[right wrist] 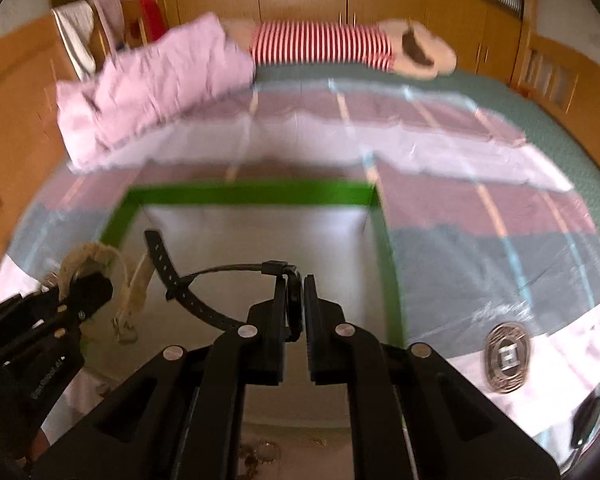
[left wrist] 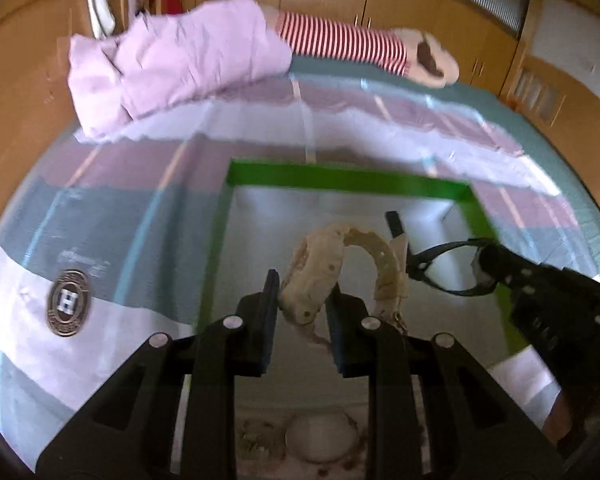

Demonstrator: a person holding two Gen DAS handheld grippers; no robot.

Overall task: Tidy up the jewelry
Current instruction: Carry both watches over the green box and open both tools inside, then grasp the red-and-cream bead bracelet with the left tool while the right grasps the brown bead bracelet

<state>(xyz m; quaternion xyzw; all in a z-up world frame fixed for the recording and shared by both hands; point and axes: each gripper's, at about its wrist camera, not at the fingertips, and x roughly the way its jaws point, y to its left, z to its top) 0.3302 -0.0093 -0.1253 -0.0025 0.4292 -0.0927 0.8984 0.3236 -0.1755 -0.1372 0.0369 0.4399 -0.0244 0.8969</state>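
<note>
My left gripper (left wrist: 302, 296) is shut on a cream watch (left wrist: 380, 252), whose band arches up above the pads. It hangs over a grey mat with a green border (left wrist: 340, 178). To the right, my right gripper (left wrist: 485, 268) pinches a black watch (left wrist: 436, 270). In the right wrist view the right gripper (right wrist: 295, 304) is shut on the black watch's case (right wrist: 295, 300), and its strap (right wrist: 188, 294) loops out to the left. The left gripper (right wrist: 86, 284) with the cream watch (right wrist: 134, 280) shows at the left edge, above the green border (right wrist: 252, 194).
The mat lies on a striped bedspread (left wrist: 100, 220) bearing a round emblem (left wrist: 67, 303). A pink duvet (left wrist: 172, 60) and a red-striped plush toy (left wrist: 340, 42) lie at the far end, before wooden wardrobes. A white round object (left wrist: 320, 436) and small jewelry pieces sit below the left gripper.
</note>
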